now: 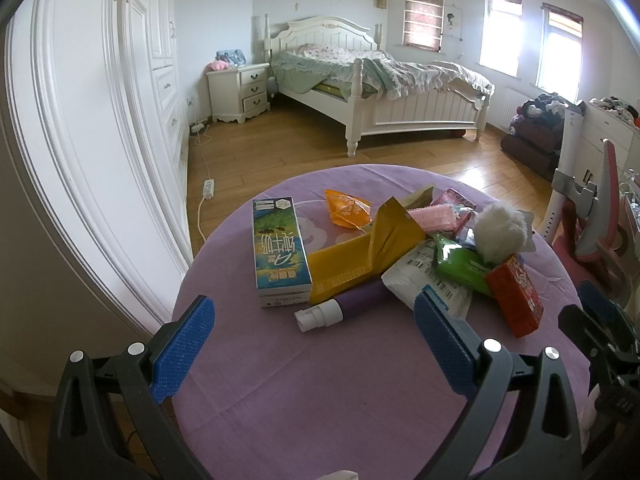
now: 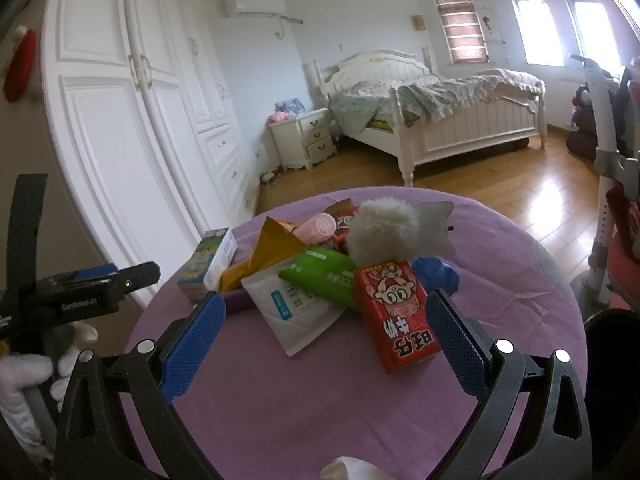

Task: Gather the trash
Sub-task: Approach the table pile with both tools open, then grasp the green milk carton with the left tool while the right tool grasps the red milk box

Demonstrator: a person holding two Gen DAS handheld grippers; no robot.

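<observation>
**Both grippers poised over the trash pile, nothing grasped**

Left gripper (image 1: 314, 346): held low over the near edge of the round purple-clothed surface (image 1: 320, 400), pointing toward 12 o'clock. Jaws released, spread wide, blue pads bare. Nothing lies between them; the closest item, a purple tube with a white cap (image 1: 340, 308), sits just beyond the pad tips.

Right gripper (image 2: 322, 338): likewise low and level over the near edge, jaws released and wide apart. The right-hand pad stands just beside a red carton (image 2: 394, 314); whether it touches cannot be told. A white mailer pouch (image 2: 290, 312) lies just ahead of the gap. A white-gloved hand (image 2: 24, 376) shows at 8 o'clock in the right wrist view, gripping the handle of the left tool.

Trash pile, left wrist view, near to far: the tube, partly under a yellow packet (image 1: 360, 256); a long blue-green milk carton (image 1: 278, 252) lying flat at 11 o'clock; the mailer pouch and a green wrapper (image 1: 462, 264) at 1 o'clock, with the red carton tilted against them at 2 o'clock. Behind these, a white fluffy ball (image 1: 500, 232), a pink pack (image 1: 434, 218) and an orange pouch (image 1: 346, 208). In the right wrist view a blue crumpled item (image 2: 438, 274) lies just behind the red carton.

Beyond the surface: wooden floor (image 1: 280, 148), a white bed (image 1: 380, 92) at 12 o'clock, a nightstand (image 1: 240, 92) at 11 o'clock.
</observation>
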